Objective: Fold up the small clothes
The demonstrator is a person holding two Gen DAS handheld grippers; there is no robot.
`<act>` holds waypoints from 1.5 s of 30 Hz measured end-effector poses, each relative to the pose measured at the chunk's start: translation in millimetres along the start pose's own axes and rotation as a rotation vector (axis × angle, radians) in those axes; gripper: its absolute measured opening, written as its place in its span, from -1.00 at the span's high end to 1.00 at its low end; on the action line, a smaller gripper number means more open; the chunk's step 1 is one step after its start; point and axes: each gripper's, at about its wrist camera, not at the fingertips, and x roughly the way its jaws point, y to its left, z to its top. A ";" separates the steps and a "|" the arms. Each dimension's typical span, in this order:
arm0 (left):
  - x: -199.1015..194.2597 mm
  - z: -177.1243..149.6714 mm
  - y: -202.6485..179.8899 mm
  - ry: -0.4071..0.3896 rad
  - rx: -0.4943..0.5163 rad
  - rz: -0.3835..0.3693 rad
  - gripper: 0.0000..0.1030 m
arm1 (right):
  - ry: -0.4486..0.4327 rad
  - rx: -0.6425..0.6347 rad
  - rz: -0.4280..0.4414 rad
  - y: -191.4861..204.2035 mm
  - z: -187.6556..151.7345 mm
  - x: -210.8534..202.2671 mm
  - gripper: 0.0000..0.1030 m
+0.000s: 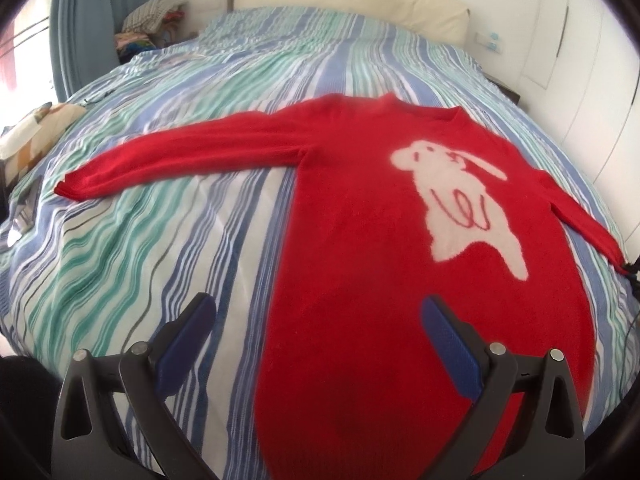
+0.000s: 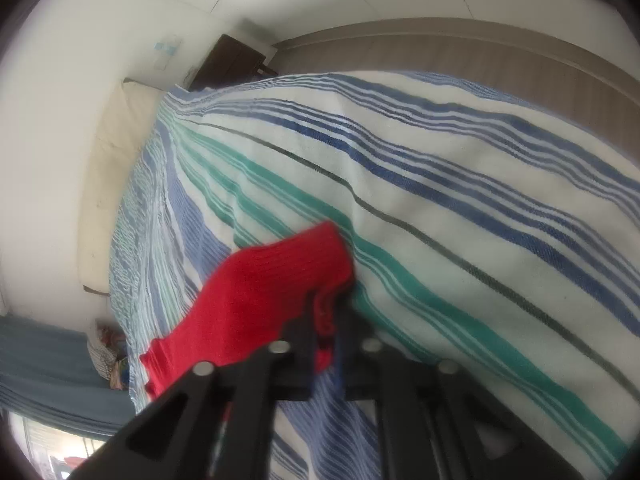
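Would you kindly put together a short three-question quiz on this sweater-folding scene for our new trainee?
1. True or false: the left gripper is open above the red sweater.
2. Multiple choice: what does the right gripper hold? A) a pillow corner B) the sweater's cuff C) nothing
3. Fill in: the sweater lies spread on a ______ bedspread.

Key
1. True: its jaws stand wide apart and hold nothing.
2. B: the jaws are shut on red knit at the sleeve end.
3. Striped, in blue, green and white.
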 end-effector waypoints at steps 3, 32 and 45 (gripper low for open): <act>-3.9 1.5 6.0 -0.014 -0.031 0.001 -0.99 | -0.089 -0.139 -0.040 35.1 -4.1 -22.4 0.92; 5.4 8.6 31.5 -0.011 -0.140 -0.022 -0.99 | 0.453 -0.790 0.320 345.8 -199.0 86.6 -0.06; 5.9 0.1 18.2 0.005 -0.063 0.006 -0.99 | 0.342 -0.796 0.085 230.7 -189.8 73.4 0.12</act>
